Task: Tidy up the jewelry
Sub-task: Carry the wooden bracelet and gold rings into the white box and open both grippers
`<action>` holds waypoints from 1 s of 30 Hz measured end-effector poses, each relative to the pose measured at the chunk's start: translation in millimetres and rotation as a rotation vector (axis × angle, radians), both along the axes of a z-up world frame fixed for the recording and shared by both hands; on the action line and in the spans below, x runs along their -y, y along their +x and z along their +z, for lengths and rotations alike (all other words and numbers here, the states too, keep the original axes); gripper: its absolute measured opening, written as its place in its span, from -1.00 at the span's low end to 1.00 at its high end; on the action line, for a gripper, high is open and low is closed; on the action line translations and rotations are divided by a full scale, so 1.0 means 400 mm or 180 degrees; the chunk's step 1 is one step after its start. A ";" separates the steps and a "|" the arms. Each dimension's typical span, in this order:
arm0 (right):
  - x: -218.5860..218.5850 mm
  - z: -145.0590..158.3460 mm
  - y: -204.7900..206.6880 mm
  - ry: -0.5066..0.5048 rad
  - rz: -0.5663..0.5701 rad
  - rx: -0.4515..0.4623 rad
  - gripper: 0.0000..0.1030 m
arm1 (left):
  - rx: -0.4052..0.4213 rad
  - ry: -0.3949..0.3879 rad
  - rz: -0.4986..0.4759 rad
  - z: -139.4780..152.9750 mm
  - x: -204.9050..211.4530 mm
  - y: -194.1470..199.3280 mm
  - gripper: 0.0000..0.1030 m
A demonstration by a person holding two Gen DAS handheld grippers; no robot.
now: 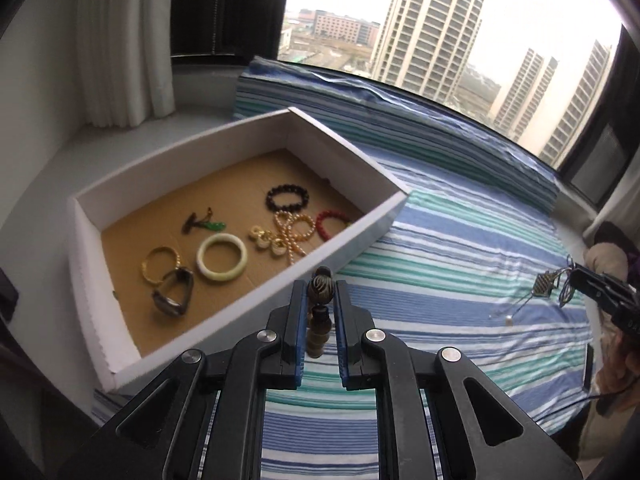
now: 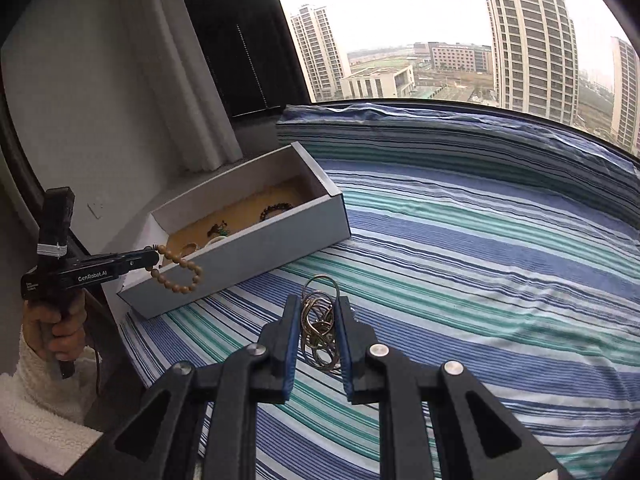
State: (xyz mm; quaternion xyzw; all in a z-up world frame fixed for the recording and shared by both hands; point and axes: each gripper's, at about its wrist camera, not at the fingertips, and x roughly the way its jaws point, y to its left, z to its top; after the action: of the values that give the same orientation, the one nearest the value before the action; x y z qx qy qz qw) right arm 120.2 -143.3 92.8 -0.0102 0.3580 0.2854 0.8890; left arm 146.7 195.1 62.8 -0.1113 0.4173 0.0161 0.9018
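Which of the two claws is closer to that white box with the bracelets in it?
The left. The left claw, gripping a wooden bead bracelet, is right at the white box near wall. The right claw, holding a chain necklace, sits farther off over the striped cloth.

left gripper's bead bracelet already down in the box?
No: in the right wrist view the wooden bead bracelet hangs from the left gripper, in front of the white box's near wall, not inside it.

Striped bedspread [image 1: 460, 240] under white box [image 1: 248, 132]
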 end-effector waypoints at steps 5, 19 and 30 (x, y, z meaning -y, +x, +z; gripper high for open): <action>-0.211 0.082 0.134 0.0000 0.0480 0.0074 -0.66 | -0.0072 0.0061 0.0413 0.031 -0.167 0.086 -0.79; -0.810 -0.137 0.585 -0.0222 0.1009 -0.0516 -0.66 | -0.0623 -0.0106 0.0970 -0.243 -0.440 0.351 -0.78; -0.900 -0.238 0.621 -0.0642 0.0895 -0.0428 0.16 | -0.0472 0.0286 0.1221 -0.265 -0.424 0.311 0.54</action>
State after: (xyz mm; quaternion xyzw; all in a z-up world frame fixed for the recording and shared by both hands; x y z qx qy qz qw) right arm 368.6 216.5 -2.3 -0.1301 0.4385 0.3695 0.8089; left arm 271.2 364.6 -43.3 -0.1469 0.4525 0.2142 0.8531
